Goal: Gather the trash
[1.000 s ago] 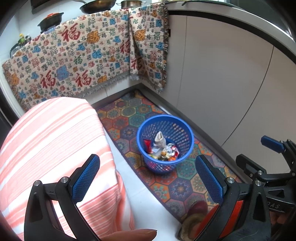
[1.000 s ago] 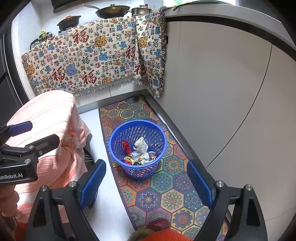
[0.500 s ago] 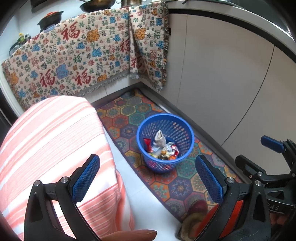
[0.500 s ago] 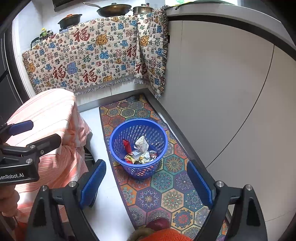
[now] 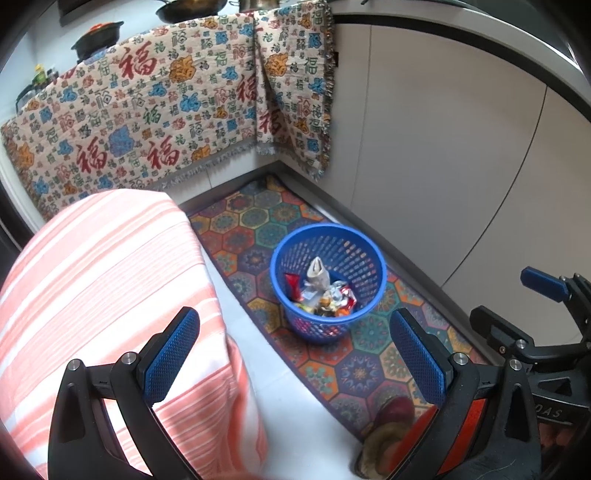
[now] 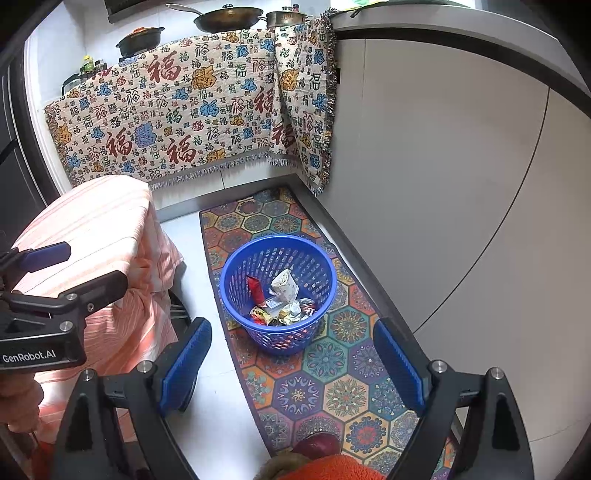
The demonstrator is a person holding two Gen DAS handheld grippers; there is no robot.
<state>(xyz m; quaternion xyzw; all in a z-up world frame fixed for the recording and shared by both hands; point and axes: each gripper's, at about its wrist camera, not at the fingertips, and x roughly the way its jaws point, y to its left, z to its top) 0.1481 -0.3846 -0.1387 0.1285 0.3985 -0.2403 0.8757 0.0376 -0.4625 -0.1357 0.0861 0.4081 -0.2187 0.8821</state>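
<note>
White floor tiles [image 6: 192, 251] and a runner rug of bright hexagon medallions [image 6: 332, 369] fill the low part of both wrist views, the rug lying along the foot of pale cabinet doors [image 6: 443, 166]. Nearest the lenses, the left tongs [image 5: 295, 354] stand wide with nothing between the blue pads, and the right tongs [image 6: 291, 365] are spread just as wide and also hold nothing. At the bottom edge a furry slipper [image 5: 384, 439] shows on the rug. To the left of the left tongs a surface draped in an orange-and-white striped cloth [image 5: 103, 280] bulks large; whether it is a worktop or a stool under the cloth I cannot tell. Beyond both pairs of tongs, on the rug and near the cabinet base, sits a blue perforated plastic wastebasket [image 5: 364, 258], upright. In its bottom lies the trash: a crumpled whitish carton [image 6: 284, 288] poking up, a red wrapper [image 6: 255, 290] leaning against the wall, and a jumble of foil and snack wrappers [image 6: 291, 312] below them. Farther back a beige fringed cloth printed with red and blue Chinese characters [image 6: 177, 118] hangs over the corner worktop. On top stand a frying pan [image 6: 225, 16], a small metal pot [image 6: 286, 16] and a dark lidded pot [image 6: 140, 38].
</note>
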